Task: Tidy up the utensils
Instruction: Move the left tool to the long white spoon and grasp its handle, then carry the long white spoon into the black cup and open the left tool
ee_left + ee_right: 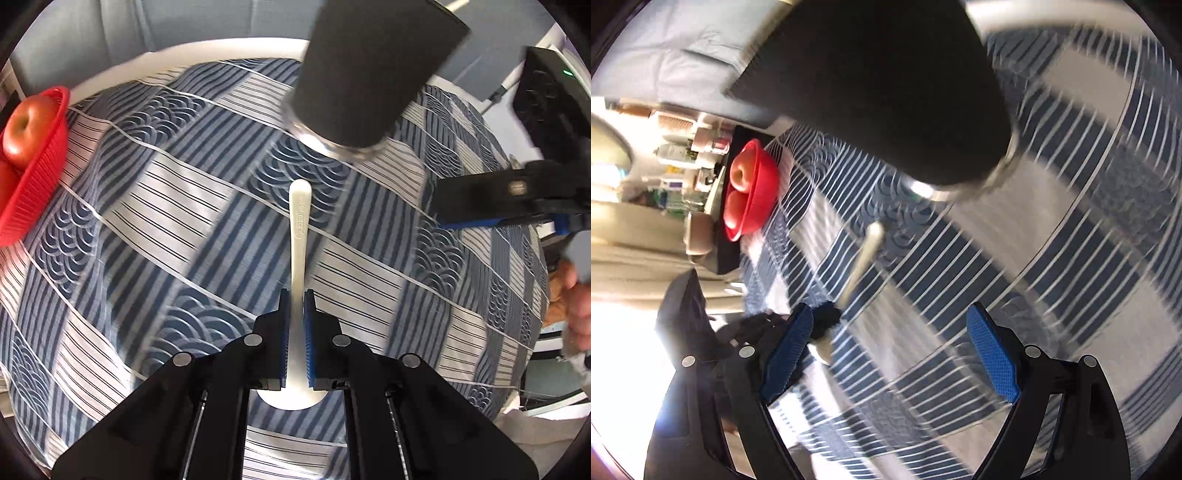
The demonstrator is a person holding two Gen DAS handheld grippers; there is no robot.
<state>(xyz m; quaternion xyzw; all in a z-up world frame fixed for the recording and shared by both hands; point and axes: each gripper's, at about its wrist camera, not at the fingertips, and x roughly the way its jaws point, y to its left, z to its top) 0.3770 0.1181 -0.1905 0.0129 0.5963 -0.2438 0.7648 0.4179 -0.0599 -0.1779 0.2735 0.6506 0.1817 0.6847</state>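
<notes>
A white spoon (300,236) lies out in the middle of the table, pinched at its neck by the left gripper (295,314), handle pointing toward a black-sleeved glass cup (365,77) standing just beyond. The right gripper (897,354) hangs over the blue patterned tablecloth (155,206), jaws spread and empty. A red basket (37,170) holding apples (26,129) sits at the table's far left edge.

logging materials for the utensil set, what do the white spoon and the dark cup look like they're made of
White spoon: looks like matte plastic, possibly melamine; opaque, uniform off-white, with moulded lettering on the handle. Dark cup: seemingly clear glass, since a transparent shiny base rim shows, wrapped in a matte black sleeve, perhaps foam or rubber; blur leaves that open.
</notes>
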